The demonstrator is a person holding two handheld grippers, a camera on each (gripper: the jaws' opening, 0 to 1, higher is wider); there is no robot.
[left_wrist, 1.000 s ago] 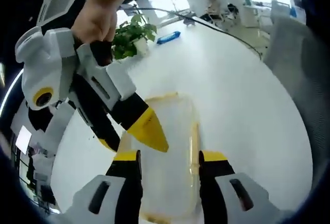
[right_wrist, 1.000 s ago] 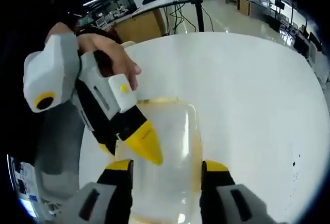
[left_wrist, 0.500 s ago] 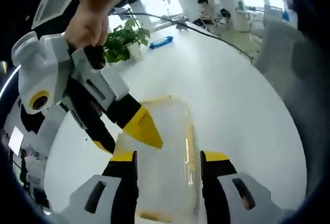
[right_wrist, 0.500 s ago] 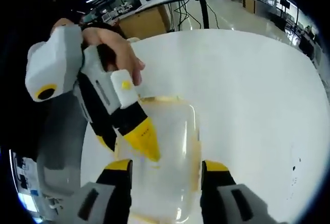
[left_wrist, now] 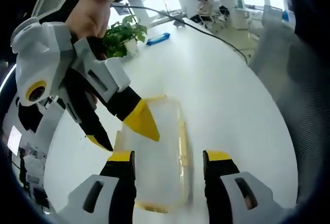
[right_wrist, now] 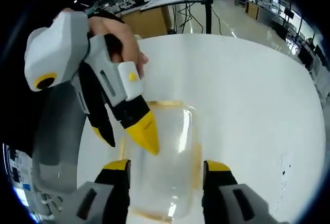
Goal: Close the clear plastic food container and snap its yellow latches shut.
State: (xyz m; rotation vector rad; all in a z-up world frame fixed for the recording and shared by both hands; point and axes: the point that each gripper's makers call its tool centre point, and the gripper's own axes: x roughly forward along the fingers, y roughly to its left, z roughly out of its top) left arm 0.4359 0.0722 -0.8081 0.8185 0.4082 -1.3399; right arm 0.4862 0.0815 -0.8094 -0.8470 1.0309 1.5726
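Observation:
The clear plastic container [left_wrist: 154,162] lies on the white table [left_wrist: 227,95], lid on top, with yellow latches [left_wrist: 181,136] along its edges. I cannot tell whether the latches are snapped. My left gripper [left_wrist: 169,157] is open, its jaws straddling the box from above. In this view the right gripper [left_wrist: 121,134] reaches in, open, one yellow fingertip [left_wrist: 142,123] over the lid's far left corner. In the right gripper view the container [right_wrist: 165,172] sits between my open right gripper [right_wrist: 167,167] jaws, and the left gripper [right_wrist: 125,136] hangs over its left edge, held by a hand [right_wrist: 116,33].
A potted plant [left_wrist: 124,36], a blue object [left_wrist: 157,38] and a black cable [left_wrist: 211,28] lie at the table's far side. A grey chair [left_wrist: 278,54] stands by the edge. A black stand [right_wrist: 209,7] rises behind the table, near a grey chair [right_wrist: 56,147].
Both cameras have pulled back a little, so the container looks smaller and farther between the jaws. Each gripper's yellow tip stays over the lid's left part. Both stay open.

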